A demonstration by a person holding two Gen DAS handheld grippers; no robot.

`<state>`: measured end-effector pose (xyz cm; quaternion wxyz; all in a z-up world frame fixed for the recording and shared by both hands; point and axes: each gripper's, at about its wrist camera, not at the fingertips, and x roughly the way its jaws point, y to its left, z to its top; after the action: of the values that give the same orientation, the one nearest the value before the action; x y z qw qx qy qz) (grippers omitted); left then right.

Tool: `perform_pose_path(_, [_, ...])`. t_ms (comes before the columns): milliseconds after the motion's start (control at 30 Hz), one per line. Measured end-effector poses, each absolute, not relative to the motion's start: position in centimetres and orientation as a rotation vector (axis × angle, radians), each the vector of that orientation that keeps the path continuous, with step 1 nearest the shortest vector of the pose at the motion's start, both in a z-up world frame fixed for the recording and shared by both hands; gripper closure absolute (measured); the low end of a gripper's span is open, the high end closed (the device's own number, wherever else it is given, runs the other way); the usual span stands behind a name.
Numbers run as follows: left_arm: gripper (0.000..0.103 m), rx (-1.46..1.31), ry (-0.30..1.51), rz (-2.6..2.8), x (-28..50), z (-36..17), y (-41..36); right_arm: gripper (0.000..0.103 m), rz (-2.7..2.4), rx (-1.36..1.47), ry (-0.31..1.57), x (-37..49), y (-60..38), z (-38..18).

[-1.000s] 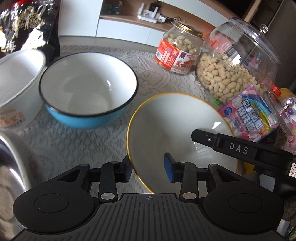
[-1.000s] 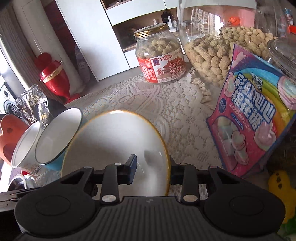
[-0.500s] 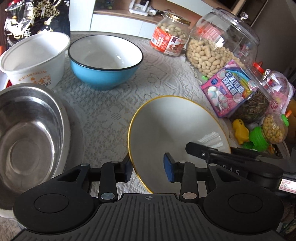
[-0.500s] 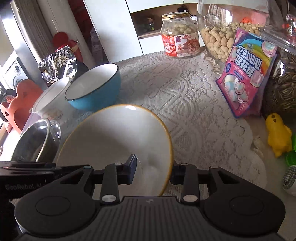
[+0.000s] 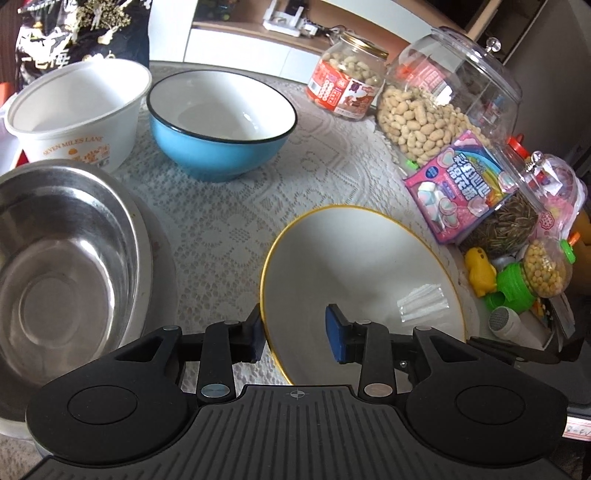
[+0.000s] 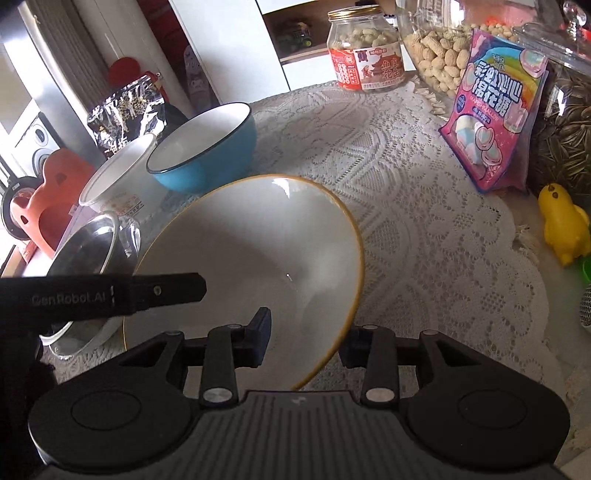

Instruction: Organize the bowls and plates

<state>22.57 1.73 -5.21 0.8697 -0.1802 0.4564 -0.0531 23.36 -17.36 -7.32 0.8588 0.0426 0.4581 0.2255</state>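
A white gold-rimmed bowl [image 5: 362, 273] is held over the lace tablecloth between both grippers. My left gripper [image 5: 295, 332] straddles its left rim with one pad inside and one outside. My right gripper [image 6: 306, 339] straddles its right rim the same way; the bowl shows in the right wrist view [image 6: 251, 254]. A blue enamel bowl [image 5: 221, 122] and a white paper bowl [image 5: 77, 110] stand at the back left. A steel bowl [image 5: 62, 266] sits at the left on a plate.
Snack jars line the right side: a peanut jar [image 5: 347, 88], a big glass jar of peanuts [image 5: 443, 99], a pink marshmallow bag [image 5: 458, 184], a yellow duck toy [image 5: 478, 271]. A black snack bag [image 5: 81, 29] stands at the back left.
Both grippers have pulled back toward me with the gold-rimmed bowl; the blue bowl and jars now sit farther off and the steel bowl has come into view.
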Motion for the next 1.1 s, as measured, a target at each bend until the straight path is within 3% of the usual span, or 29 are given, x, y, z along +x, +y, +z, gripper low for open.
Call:
perform_pose_path(433, [0.067,-0.373,0.929,-0.15,21.6,-4.1,2.4,0.062,0.448,0.048,0.925,23.7,-18.0,-5.8])
perform_pose_path(600, [0.067,-0.35,0.824,-0.103,21.3,-0.9,4.0,0.051,0.444,0.024,0.835,24.1,-18.5,-3.3])
perform_pose_path(900, [0.067,-0.368,0.725,-0.168,27.8,4.9,8.1,0.05,0.369,0.057,0.905,28.8,-17.1,-0.6])
perform_pose_path(967, [0.067,-0.372,0.714,-0.17,29.4,5.3,9.5,0.047,0.333,0.053,0.92,30.0,-16.4,0.0])
perform_pose_path(1100, [0.067,-0.436,0.704,-0.121,30.5,3.7,13.6,0.027,0.251,0.039,0.922,32.6,-14.5,0.8])
